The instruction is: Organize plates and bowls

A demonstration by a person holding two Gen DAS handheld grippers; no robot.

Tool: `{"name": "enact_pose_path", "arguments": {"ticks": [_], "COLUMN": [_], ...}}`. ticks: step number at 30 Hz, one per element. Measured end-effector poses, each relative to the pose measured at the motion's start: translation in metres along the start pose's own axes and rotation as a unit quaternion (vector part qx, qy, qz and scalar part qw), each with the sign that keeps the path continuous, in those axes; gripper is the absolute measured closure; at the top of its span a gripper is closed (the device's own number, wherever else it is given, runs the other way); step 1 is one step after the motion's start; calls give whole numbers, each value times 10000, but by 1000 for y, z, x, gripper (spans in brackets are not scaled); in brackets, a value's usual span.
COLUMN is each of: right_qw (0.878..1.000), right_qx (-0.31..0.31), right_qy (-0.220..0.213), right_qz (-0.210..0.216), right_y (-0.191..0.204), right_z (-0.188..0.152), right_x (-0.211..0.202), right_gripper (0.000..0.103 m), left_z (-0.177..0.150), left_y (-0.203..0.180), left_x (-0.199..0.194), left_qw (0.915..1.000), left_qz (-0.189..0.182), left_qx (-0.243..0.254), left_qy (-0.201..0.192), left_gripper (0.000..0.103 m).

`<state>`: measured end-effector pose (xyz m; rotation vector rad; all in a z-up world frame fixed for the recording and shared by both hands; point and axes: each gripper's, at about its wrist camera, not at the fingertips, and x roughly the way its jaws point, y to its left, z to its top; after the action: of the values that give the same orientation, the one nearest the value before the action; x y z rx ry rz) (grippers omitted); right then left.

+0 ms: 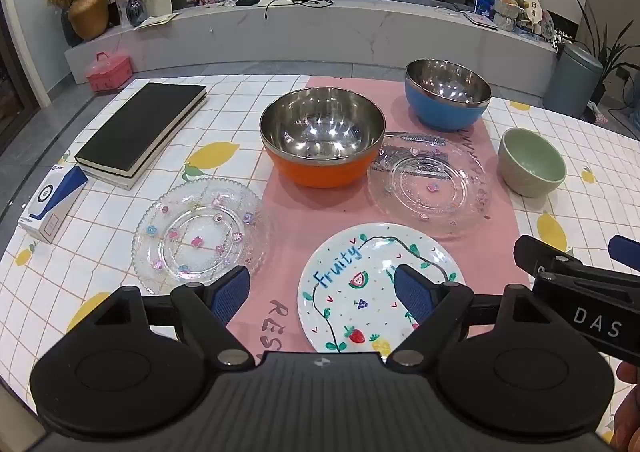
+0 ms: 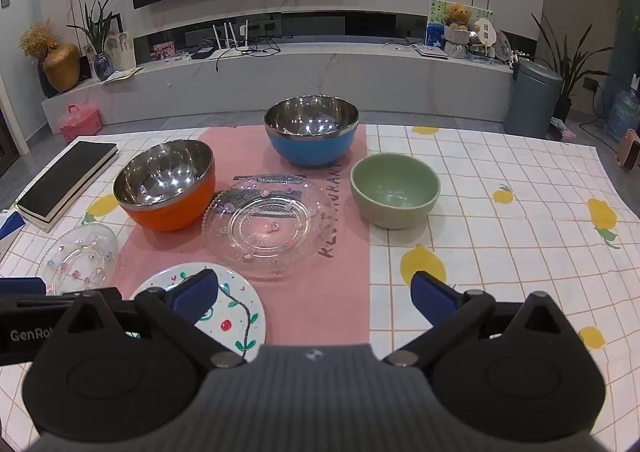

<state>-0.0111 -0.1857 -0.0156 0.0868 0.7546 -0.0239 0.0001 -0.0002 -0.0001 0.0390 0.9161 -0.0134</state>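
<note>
Fingers of both the left gripper (image 1: 322, 294) and right gripper (image 2: 314, 294) spread empty above the bench (image 2: 500, 252); bowls and plates, like the painted plate (image 1: 360, 316), lie scattered singly, probably awaiting stacking.

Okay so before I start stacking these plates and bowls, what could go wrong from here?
1. The glass plate sits right against the orange bowl; lifting either may well knock the other.
2. The painted Fruity plate lies flat on the pink mat, so the left gripper has little rim to catch and it could slip.
3. The right gripper hovers close beside the left, so the two could collide.
</note>
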Motion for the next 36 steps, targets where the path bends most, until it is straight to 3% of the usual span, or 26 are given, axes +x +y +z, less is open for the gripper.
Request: {"name": "enact_pose_path", "arguments": {"ticks": [36], "right_qw": [10000], "right_qx": [-18], "right_qy": [2], "right_qz": [-33], "right_y": [0], "right_z": [0], "right_x": [2], "right_gripper": [3], "left_z": [0], "left_y": [0], "left_x": [0], "left_qw": [10000], "left_qz": [-18], "left_qx": [-13], "left_qy": [2], "left_gripper": [7]}}
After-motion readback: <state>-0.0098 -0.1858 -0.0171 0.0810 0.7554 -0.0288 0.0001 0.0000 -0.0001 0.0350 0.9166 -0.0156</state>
